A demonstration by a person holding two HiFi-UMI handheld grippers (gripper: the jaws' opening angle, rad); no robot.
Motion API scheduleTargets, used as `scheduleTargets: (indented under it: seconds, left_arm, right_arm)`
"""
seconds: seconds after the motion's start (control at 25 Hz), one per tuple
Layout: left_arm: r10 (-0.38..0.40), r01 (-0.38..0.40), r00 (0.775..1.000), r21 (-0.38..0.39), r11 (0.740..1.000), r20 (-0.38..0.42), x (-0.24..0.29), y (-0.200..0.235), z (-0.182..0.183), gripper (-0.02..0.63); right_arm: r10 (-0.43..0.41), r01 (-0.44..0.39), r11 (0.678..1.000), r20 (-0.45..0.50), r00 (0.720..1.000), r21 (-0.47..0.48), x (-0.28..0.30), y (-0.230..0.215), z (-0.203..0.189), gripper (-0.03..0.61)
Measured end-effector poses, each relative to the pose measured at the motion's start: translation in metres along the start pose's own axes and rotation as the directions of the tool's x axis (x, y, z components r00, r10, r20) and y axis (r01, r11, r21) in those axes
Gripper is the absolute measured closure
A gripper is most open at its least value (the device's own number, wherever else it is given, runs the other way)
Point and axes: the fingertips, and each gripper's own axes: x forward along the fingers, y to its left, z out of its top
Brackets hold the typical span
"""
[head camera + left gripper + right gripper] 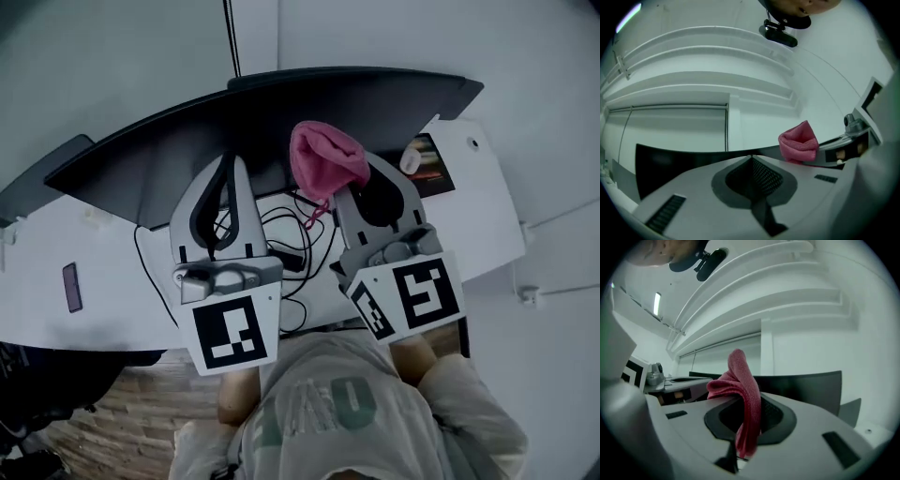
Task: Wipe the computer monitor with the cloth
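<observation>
Head view: your right tool (356, 180) is clamped on the pink cloth (326, 159), which sits at frame centre against the monitor (281, 108); contact is unclear. The monitor's long axis runs left-right over the table (487, 216). Your left tool (234, 167) is closed. Left gripper view: jaws together, nothing between. Right gripper view: cloth pinched, standing upright. Wiping looks barely begun, so most of the screen is probably left.

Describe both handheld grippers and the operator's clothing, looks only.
The left gripper and right gripper match: light grey curved tongs with black textured inner pads, metal hardware at the base, each carrying a white cube with black square markers. The person wears a light grey top with greenish print.
</observation>
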Motion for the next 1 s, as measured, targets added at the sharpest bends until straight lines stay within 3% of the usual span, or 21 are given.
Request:
scheduleTargets:
  seconds: [0.32, 0.64, 1.0]
  left_arm:
    - [-0.093, 0.093, 0.996, -0.021, 0.995, -0.004, 0.017, -0.068, -0.001, 0.598]
    - [-0.070, 0.070, 0.998, -0.003, 0.998, -0.005, 0.010, -0.069, 0.004, 0.598]
    - [-0.038, 0.038, 0.999, -0.010, 0.999, -0.005, -0.002, -0.034, 0.006, 0.598]
  right_arm:
    - [-0.095, 0.094, 0.996, -0.013, 0.995, -0.006, -0.029, -0.058, -0.010, 0.523]
    - [-0.065, 0.065, 0.998, 0.002, 0.998, -0.022, -0.029, -0.054, -0.007, 0.523]
    - [-0.043, 0.043, 0.998, -0.008, 0.999, -0.044, -0.014, -0.023, -0.004, 0.523]
